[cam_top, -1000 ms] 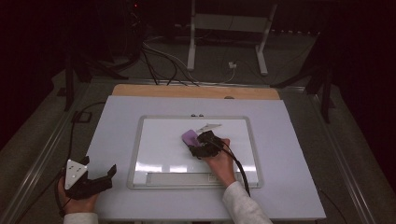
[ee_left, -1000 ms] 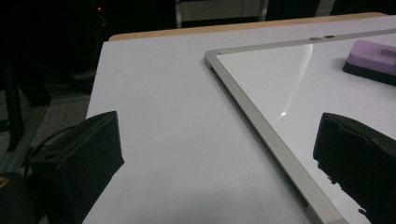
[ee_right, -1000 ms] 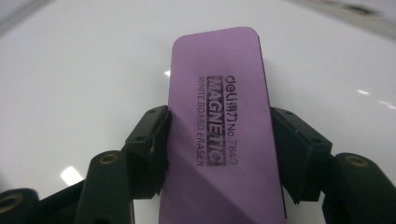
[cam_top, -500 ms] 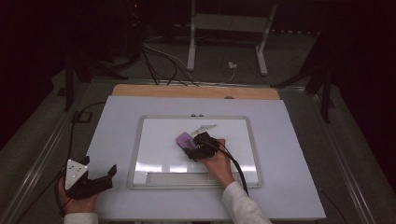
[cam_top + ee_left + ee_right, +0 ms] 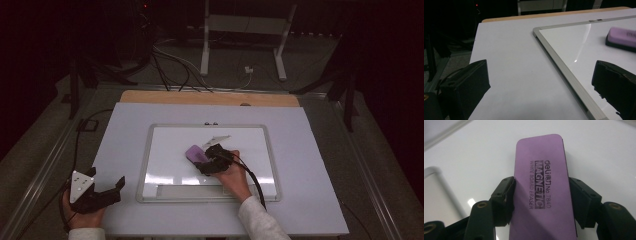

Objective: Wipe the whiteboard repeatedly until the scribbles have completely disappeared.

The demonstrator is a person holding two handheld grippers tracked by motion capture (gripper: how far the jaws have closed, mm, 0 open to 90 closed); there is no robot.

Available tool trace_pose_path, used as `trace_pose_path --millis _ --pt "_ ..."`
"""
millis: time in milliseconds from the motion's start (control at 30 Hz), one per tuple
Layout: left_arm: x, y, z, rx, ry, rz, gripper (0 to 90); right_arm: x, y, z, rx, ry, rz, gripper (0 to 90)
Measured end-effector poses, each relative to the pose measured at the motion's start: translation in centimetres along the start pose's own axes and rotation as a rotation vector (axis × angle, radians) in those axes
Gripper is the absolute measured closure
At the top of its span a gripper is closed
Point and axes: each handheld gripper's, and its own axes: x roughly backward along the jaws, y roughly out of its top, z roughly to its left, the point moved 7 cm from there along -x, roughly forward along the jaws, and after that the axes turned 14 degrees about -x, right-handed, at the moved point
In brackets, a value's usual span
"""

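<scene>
A wide, pale lilac-grey sheet covers the table, with a strip of bare light wood showing along its far edge. In the middle of the sheet lies a rectangular whiteboard with a silver metal frame, glossy and catching reflections. On the board's white surface, near its centre, sits the purple rectangular magnetic whiteboard eraser, lying flat with its printed face up; a pale grey smear lies just beyond it on the board. The right gripper, held over the board by the person's right hand, has its two black jaws clamped on the eraser's long sides, one pad against each edge. Off the board, at the near left corner of the sheet, the left gripper rests in the left hand with its jaws standing wide apart and nothing between them; the board's frame corner lies ahead of it, well apart from the eraser.
</scene>
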Motion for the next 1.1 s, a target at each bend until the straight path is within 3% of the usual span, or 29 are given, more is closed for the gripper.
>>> trace_pose_path --millis 100,300,500,633,900,1000,1100 --pt "0.0 0.0 0.0 -0.001 0.0 0.001 2.1 0.0 0.1 -0.1 -0.003 -0.02 -0.008 40.8" --pt "0.0 -0.1 0.1 0.003 0.001 0.0 2.1 0.6 0.9 -4.0 -0.148 -0.159 -0.07 40.8" --pt "0.0 0.0 0.0 0.001 -0.002 0.001 2.1 1.7 0.5 -5.9 -0.19 -0.216 -0.086 40.8" --pt "0.0 0.0 0.0 0.0 -0.001 0.002 2.1 1.8 0.2 -5.3 -0.179 -0.201 -0.08 40.8" --pt "0.1 0.0 -0.1 -0.005 -0.001 0.003 2.1 1.4 -1.4 -0.5 -0.068 -0.101 -0.066 40.7" --pt "0.1 0.0 -0.1 -0.003 -0.001 0.002 2.1 1.4 -1.4 -0.8 -0.082 -0.091 -0.066 40.6" --pt "0.0 -0.1 0.0 -0.001 -0.001 0.003 2.1 1.8 -1.2 -2.3 -0.111 -0.137 -0.08 40.6"
